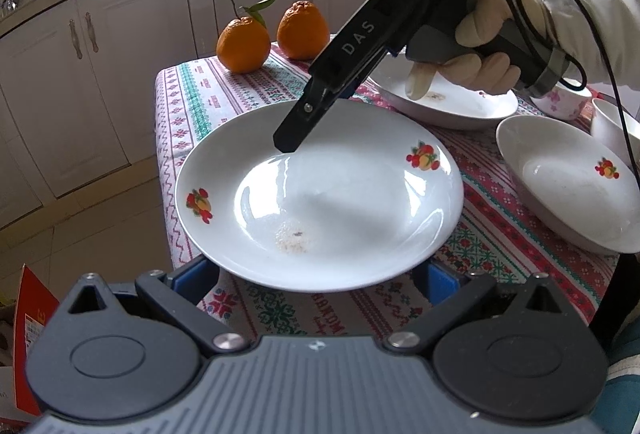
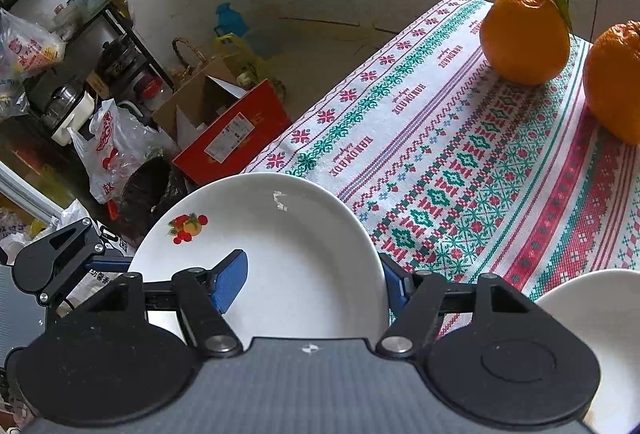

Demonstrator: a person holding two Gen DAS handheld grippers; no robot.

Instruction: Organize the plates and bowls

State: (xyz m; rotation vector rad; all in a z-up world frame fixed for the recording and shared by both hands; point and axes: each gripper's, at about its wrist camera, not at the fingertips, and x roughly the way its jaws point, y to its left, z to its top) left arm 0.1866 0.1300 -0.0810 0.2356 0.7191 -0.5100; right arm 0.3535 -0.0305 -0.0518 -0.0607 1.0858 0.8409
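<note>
A white plate with fruit decals (image 1: pixel 320 194) lies at the table's near left, a crumb patch in its well. My left gripper (image 1: pixel 320 274) is open, its blue-padded fingers (image 1: pixel 192 276) either side of the plate's near rim, partly hidden under it. My right gripper (image 2: pixel 316 280) is open over the plate's far rim (image 2: pixel 260 234); one blue pad (image 2: pixel 230 280) is over the well, the other outside the rim. In the left wrist view the right gripper (image 1: pixel 290 144) points down onto the far rim. A second decal plate (image 1: pixel 568 178) and a third plate (image 1: pixel 452 102) lie to the right.
Two oranges (image 1: pixel 244 44) stand at the far left of the patterned tablecloth (image 1: pixel 208 102). A pink flowered cup (image 1: pixel 560 102) and a white bowl (image 1: pixel 612 126) stand at far right. Below the left table edge are a red box (image 2: pixel 236 130) and bags.
</note>
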